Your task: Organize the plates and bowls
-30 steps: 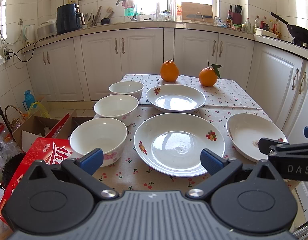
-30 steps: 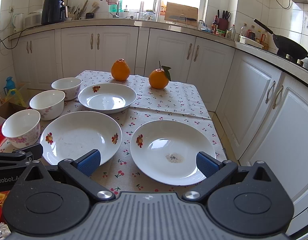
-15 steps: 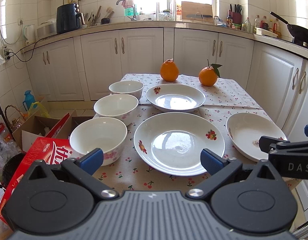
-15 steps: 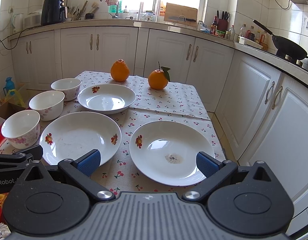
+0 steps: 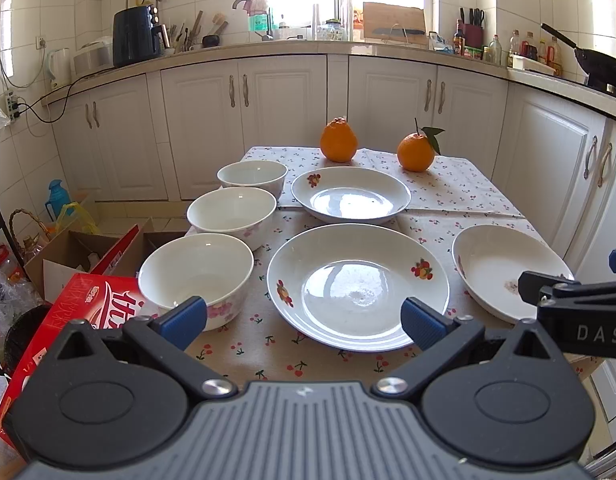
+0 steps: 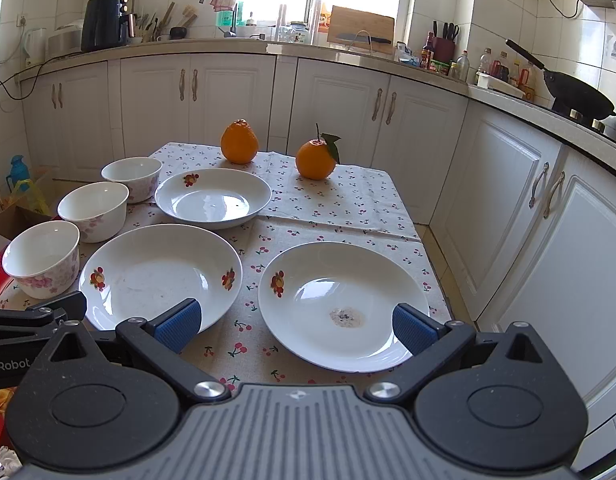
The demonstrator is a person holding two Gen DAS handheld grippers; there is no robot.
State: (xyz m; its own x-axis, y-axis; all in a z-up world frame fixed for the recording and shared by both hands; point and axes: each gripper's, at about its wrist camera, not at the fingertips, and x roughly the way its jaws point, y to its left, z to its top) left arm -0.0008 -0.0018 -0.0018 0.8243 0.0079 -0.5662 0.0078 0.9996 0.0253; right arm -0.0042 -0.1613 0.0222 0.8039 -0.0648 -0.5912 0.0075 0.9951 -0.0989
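Three white bowls stand in a row on the table's left: near bowl (image 5: 196, 276), middle bowl (image 5: 232, 216), far bowl (image 5: 252, 176). Three white fruit-patterned plates lie beside them: far plate (image 5: 349, 194), centre plate (image 5: 357, 284), right plate (image 6: 341, 304) with a small grey stain. My left gripper (image 5: 304, 320) hovers open over the near edge, facing the centre plate. Over the near rim of the right plate my right gripper (image 6: 294, 326) stands open. Neither one holds anything.
Two oranges (image 5: 339, 140) (image 5: 415, 151) sit at the table's far end on the cherry-print cloth (image 5: 455, 192). A red box (image 5: 80, 320) and cardboard boxes (image 5: 68, 248) lie on the floor to the left. White cabinets (image 6: 547, 216) run close along the right.
The right gripper has drifted slightly forward and down toward the right plate. The left gripper has barely moved. Both stay open.
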